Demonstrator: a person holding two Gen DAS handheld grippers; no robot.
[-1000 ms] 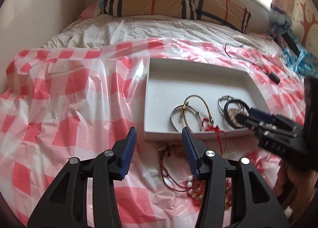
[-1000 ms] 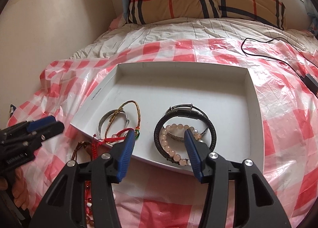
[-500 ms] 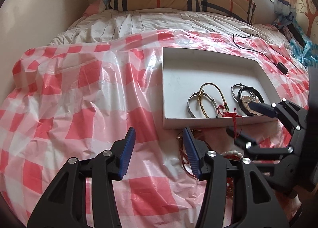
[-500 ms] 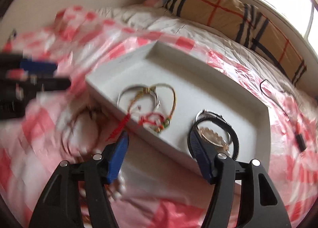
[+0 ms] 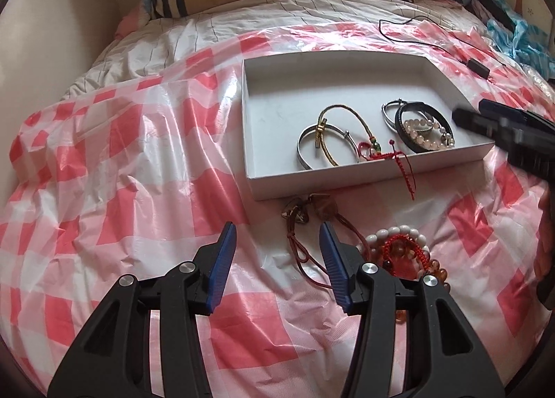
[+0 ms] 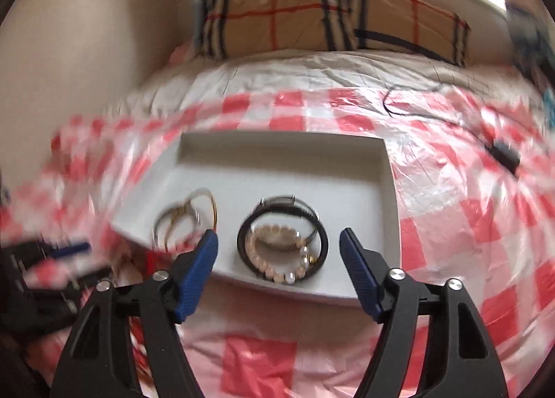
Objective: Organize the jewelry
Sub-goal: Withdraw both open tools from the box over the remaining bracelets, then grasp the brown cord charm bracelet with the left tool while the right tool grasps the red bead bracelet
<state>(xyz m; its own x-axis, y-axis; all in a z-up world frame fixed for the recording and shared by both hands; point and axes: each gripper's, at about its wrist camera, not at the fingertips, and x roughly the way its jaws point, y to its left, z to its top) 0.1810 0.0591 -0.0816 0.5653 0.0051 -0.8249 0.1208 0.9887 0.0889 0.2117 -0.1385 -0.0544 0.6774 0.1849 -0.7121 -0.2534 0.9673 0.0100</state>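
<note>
with the right claw (image 6: 279, 252) just widened and empty above the tray (image 5: 364, 179), steer the open, empty left claw (image 5: 277, 242) down squarely over the bead bracelets (image 5: 399, 252) on the bed.

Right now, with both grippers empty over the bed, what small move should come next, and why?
Probably ease the left gripper forward and down onto the brown cord necklace lying outside the white tray. Its jaws are open, empty and nearly over the cord, while the right gripper, just opened, hovers over bracelets already in the tray.
</note>
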